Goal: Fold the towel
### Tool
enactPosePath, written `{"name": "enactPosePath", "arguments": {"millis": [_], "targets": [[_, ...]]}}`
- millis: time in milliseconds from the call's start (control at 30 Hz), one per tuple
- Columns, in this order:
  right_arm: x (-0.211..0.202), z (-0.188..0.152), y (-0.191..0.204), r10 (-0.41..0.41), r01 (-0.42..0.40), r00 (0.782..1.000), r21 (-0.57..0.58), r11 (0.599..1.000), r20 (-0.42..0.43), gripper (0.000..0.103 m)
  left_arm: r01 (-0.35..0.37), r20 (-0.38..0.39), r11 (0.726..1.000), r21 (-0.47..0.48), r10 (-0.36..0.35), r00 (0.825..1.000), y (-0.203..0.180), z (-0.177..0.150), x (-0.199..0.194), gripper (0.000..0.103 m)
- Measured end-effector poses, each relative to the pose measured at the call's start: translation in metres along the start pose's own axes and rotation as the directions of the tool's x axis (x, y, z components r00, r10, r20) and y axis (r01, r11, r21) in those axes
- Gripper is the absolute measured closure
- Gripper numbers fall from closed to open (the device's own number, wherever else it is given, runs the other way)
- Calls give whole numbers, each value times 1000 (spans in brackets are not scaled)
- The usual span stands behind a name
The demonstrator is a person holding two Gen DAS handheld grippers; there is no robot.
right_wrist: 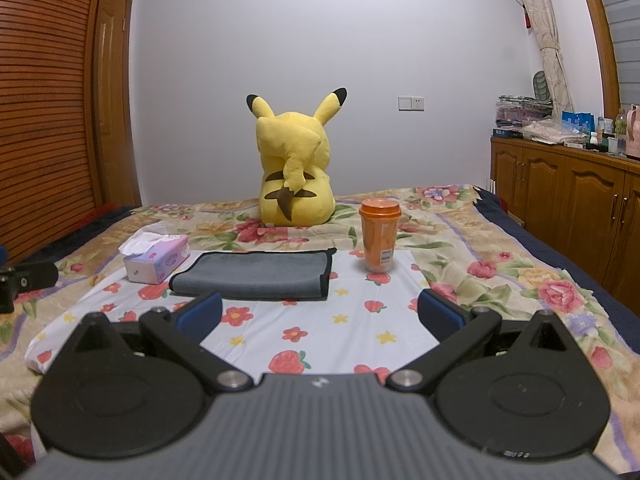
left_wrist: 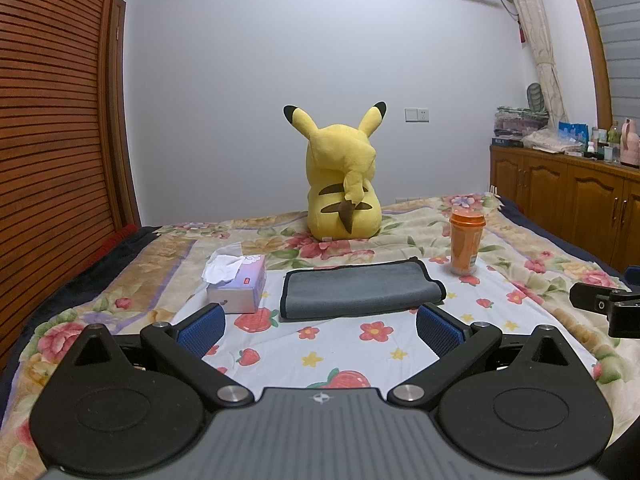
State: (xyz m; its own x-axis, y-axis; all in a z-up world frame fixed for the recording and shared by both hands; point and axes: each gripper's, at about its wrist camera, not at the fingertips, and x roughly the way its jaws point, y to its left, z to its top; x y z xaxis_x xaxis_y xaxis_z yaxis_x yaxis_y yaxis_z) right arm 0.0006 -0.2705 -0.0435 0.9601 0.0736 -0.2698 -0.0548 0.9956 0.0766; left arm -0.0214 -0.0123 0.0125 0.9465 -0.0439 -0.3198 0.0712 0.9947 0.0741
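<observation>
A grey towel with a dark hem (left_wrist: 360, 290) lies folded flat on a white flower-print cloth (left_wrist: 352, 356) on the bed. It also shows in the right wrist view (right_wrist: 256, 276). My left gripper (left_wrist: 320, 330) is open and empty, hovering just in front of the towel. My right gripper (right_wrist: 320, 316) is open and empty, in front of the towel and a bit to its right. Part of the right gripper shows at the edge of the left wrist view (left_wrist: 608, 308).
A tissue box (left_wrist: 238, 284) stands left of the towel. An orange lidded cup (left_wrist: 466, 242) stands to its right. A yellow plush toy (left_wrist: 342, 184) sits behind. A wooden cabinet (left_wrist: 560, 188) with clutter is at the right, a slatted wardrobe (left_wrist: 48, 140) at the left.
</observation>
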Motion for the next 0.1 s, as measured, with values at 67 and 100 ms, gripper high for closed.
{"name": "enactPosePath", "arguments": {"millis": [67, 100], "targets": [[0, 0, 0, 0, 0, 1000, 0, 1000, 0, 0, -1, 0, 1000, 1, 1, 1000, 0, 0, 0, 0], [0, 0, 0, 0, 0, 1000, 1, 1000, 0, 0, -2, -1, 1000, 2, 2, 1000, 0, 0, 0, 0]]}}
